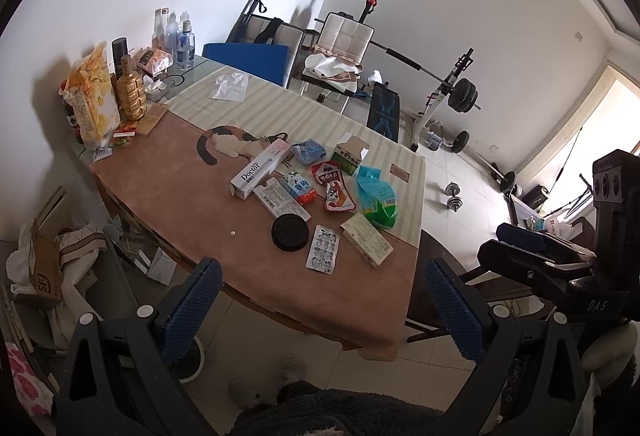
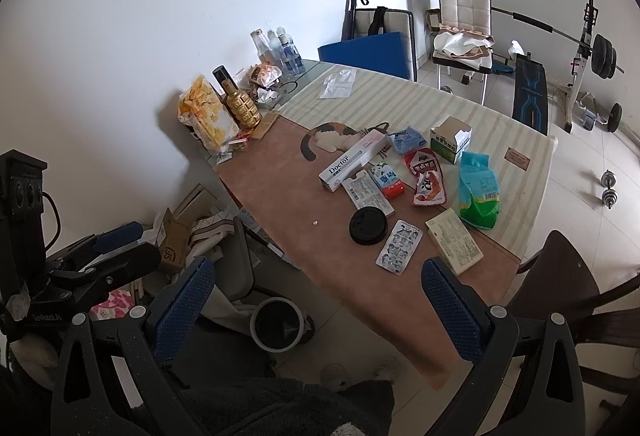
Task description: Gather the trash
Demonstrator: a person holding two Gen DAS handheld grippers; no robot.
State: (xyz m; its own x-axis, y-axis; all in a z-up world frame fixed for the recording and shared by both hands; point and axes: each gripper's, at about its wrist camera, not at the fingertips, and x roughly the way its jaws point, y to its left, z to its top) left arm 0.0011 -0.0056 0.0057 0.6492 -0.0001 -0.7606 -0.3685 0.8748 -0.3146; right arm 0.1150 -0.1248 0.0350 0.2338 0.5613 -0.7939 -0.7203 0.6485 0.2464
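Note:
Trash lies in a cluster on the table (image 1: 168,195) (image 2: 276,171): a white "Doctor" box (image 1: 260,169) (image 2: 354,159), a black lid (image 1: 290,231) (image 2: 368,225), an empty pill blister (image 1: 323,249) (image 2: 399,244), a cream box (image 1: 366,239) (image 2: 454,246), a green-blue bag (image 1: 377,201) (image 2: 479,189), a red wrapper (image 1: 334,185) (image 2: 427,176). A round bin (image 2: 277,323) stands on the floor by the table. My left gripper (image 1: 320,312) and right gripper (image 2: 316,310) are both open and empty, held short of the table's near edge.
Bottles (image 1: 176,35), a chip bag (image 1: 94,95) and a gold bottle (image 1: 130,91) stand at the table's far left. Cardboard and bags (image 1: 44,268) clutter the floor at left. A dark chair (image 2: 560,276) is at right; gym gear (image 1: 448,91) behind.

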